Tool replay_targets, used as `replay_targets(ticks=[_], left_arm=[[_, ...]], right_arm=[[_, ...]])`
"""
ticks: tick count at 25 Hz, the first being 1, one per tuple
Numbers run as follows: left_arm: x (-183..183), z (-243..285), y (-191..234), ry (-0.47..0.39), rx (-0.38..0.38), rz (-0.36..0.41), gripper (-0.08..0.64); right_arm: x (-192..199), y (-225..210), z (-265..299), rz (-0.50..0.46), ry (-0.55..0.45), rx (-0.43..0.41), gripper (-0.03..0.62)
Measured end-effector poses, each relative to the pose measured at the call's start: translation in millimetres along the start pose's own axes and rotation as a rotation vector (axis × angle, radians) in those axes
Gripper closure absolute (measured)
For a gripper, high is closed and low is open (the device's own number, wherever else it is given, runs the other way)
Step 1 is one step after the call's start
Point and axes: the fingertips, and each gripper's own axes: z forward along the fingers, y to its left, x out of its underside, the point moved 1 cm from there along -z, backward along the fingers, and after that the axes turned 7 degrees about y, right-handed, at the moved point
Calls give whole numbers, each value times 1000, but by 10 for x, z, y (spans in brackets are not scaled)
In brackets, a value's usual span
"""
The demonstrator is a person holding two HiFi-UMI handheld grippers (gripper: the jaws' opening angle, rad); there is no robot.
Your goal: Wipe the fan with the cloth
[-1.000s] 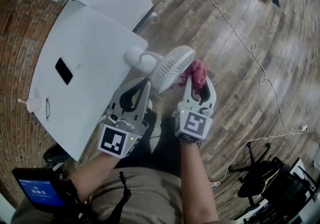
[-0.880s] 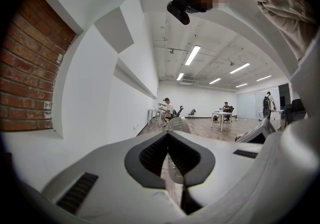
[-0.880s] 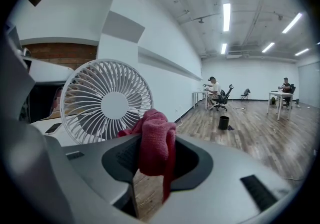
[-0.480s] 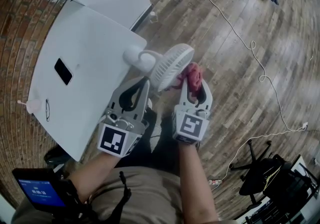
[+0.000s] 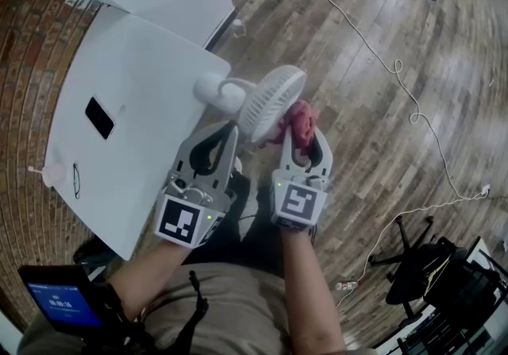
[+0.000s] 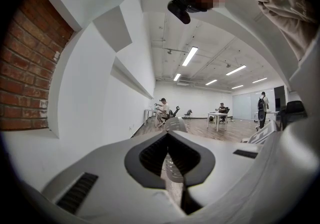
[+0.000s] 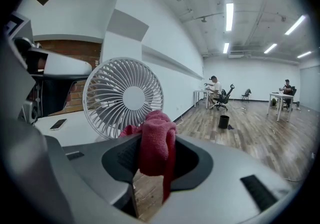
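Head view: at the near corner of the white desk (image 5: 135, 91), the white fan (image 5: 274, 103) faces right over the floor, its grille open to me. My left gripper (image 5: 232, 131), jaws fully closed and empty, sits by the fan's lower rim, likely to steady it. My right gripper (image 5: 300, 139), jaws half apart, clamps the bunched pink cloth (image 5: 300, 117) close to the grille.
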Motion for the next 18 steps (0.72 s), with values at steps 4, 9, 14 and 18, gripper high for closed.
replay_targets(ticks=[4, 9, 14, 18], left_arm=[[21, -10, -24, 1, 14, 6, 558], [29, -22, -51, 0, 34, 13, 558], [-3, -38, 53, -10, 55, 5, 558], [-10, -82, 125, -9, 72, -2, 558]], right_arm=[[2, 6, -47, -16, -13, 7, 426], [50, 76, -128, -3, 2, -8, 426], [31, 193, -125, -11, -1, -14, 426], [-8, 328, -158, -21, -5, -25, 426]])
